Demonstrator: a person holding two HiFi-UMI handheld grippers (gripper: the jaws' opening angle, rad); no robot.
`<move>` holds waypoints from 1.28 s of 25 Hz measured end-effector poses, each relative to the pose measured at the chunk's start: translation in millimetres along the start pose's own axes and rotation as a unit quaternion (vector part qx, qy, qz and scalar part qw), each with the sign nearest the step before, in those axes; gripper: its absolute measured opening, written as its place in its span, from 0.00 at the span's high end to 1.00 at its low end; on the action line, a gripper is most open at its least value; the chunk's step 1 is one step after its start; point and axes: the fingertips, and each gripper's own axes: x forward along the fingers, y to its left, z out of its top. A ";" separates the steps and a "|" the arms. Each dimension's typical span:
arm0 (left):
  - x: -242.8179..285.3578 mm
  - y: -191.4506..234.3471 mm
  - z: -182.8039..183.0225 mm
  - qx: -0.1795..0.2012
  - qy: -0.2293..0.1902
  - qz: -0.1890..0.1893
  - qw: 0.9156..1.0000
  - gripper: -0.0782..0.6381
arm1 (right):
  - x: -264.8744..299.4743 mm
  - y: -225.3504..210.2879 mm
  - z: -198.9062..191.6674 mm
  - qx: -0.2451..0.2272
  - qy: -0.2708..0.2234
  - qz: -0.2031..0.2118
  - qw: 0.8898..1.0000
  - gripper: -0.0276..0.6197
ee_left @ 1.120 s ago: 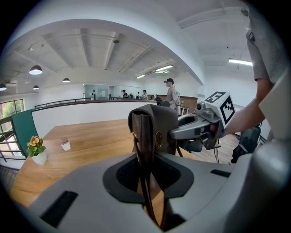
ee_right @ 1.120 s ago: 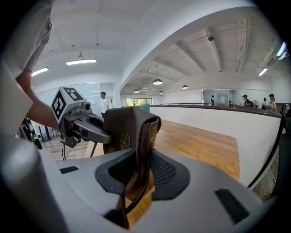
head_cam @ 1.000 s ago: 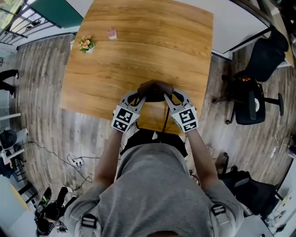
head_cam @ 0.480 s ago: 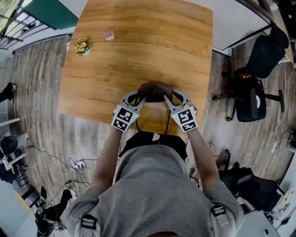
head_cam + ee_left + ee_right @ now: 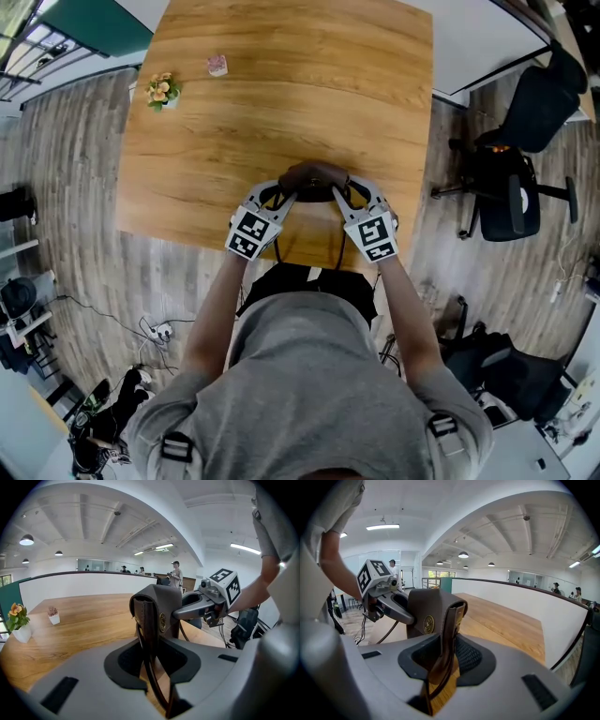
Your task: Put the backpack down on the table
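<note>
backpack [image 5: 314, 180] over table [image 5: 234, 112] near edge, between my two grippers | left gripper [image 5: 151, 653] jaws opening, strap [image 5: 145, 620] between them | right gripper [image 5: 449, 651] pinching its strap | tabletop just below; hands equally near

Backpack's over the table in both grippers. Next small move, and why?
Probably lower both a touch, until the pull goes slack. The backpack is between the left gripper and right gripper over the table; its base is hidden, so contact isn't confirmed. The left jaws are opening with the left strap between them; the right grips the right strap.
</note>
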 end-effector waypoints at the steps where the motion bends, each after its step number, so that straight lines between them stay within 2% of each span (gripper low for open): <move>1: 0.6 0.4 -0.6 -0.002 0.001 -0.001 1.000 0.77 | 1.1 -0.1 -0.9 0.002 0.001 -0.001 1.000 0.80; 6: 6.3 0.3 -11.1 0.002 0.014 -0.011 1.000 0.76 | 4.6 0.0 -11.0 0.003 0.015 -0.007 1.000 0.79; 13: 8.9 -4.6 -10.0 0.009 0.006 -0.019 1.000 0.75 | 0.9 -5.5 -18.5 0.000 0.026 -0.017 1.000 0.75; 17: 7.3 -3.9 -11.8 -0.001 0.013 -0.020 1.000 0.75 | -1.4 -7.4 -18.9 0.001 0.022 -0.029 0.999 0.73; 21: 8.6 -5.0 -13.0 -0.010 0.010 -0.021 1.000 0.70 | -3.6 -8.9 -20.2 0.010 0.015 -0.036 0.999 0.71; 29: 4.3 -9.2 -15.3 -0.018 0.013 -0.024 0.999 0.58 | -11.9 -3.4 -19.4 0.035 0.002 -0.037 0.999 0.58; 32: 2.5 -9.7 -14.1 -0.020 0.010 -0.021 1.000 0.56 | -15.8 -3.5 -19.2 0.040 0.000 -0.039 0.998 0.56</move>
